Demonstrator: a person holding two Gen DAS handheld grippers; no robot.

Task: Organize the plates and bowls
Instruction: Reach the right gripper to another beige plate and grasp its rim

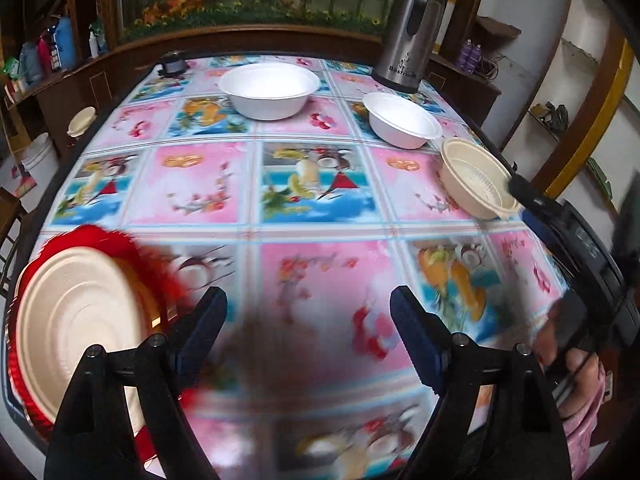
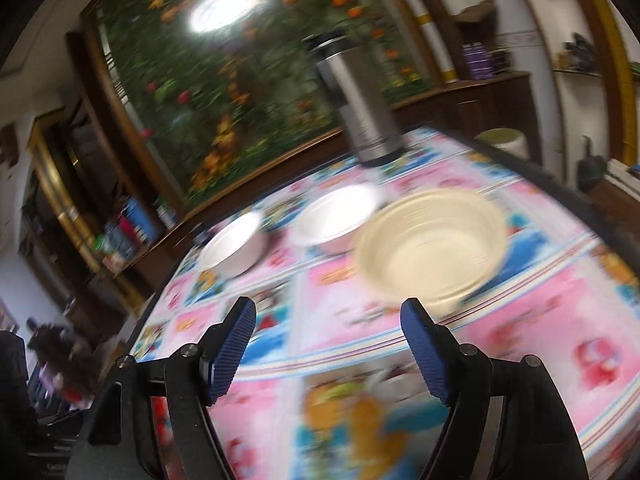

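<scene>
Your right gripper [image 2: 328, 344], jaws spread and empty, is facing round cream plastic bowl [image 2: 432, 248] sitting just ahead, upper right of frame, on tabletop [image 2: 340, 320]. Left gripper [image 1: 308, 332], also spread, is sitting farther off.

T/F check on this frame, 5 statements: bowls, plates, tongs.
1. Both tongs, left and right, are open and empty. True.
2. Three bowls sit on the tablecloth. True: large white bowl, small white bowl, cream bowl.
3. The bowls are nested together. False: each stands alone.
4. The cream plate lies on a red plate. True.
5. The steel flask lies tipped over. False: it stands upright.
</scene>
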